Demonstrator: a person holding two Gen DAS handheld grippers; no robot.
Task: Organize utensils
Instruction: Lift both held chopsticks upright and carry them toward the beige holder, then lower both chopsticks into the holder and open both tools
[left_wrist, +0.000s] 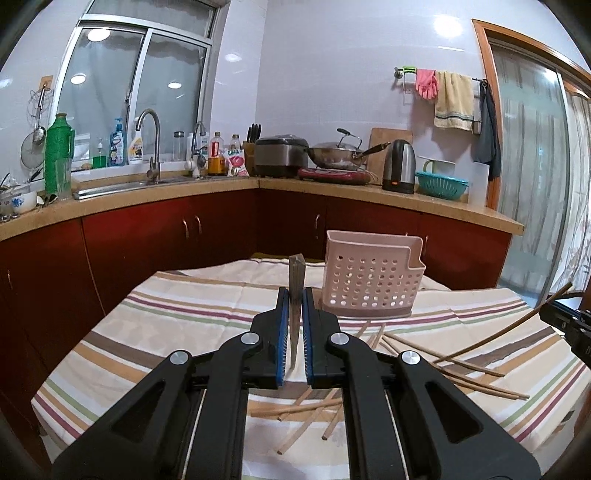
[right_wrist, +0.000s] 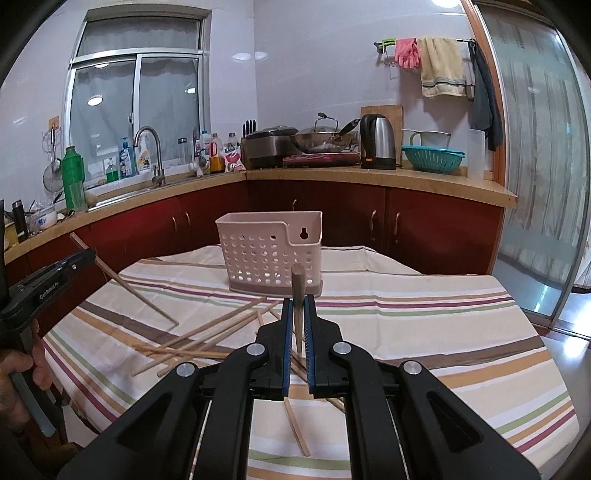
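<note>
your left hand-held gripper (left_wrist: 296, 295) is pinching a single chopstick (left_wrist: 295, 291) between its blue pads, the stick standing nearly upright with its blunt end poking above the fingertips. your right hand-held gripper (right_wrist: 297, 302) is pinching another chopstick (right_wrist: 297, 295) the same way, upright between the pads. both are raised above the bench (left_wrist: 147, 325), which is covered by a striped cloth (right_wrist: 424, 332). the pink perforated utensil holder (left_wrist: 369, 277) stands upright on the cloth at the far side of the bench, beyond both grippers and just right of the left one's line. loose chopsticks (right_wrist: 207, 332) lie scattered and crossed on the cloth in front of the holder, below and between your two grippers. in the right wrist view, your left hand (right_wrist: 22, 373) shows at the left edge, wrapped around its gripper's handle.
</note>
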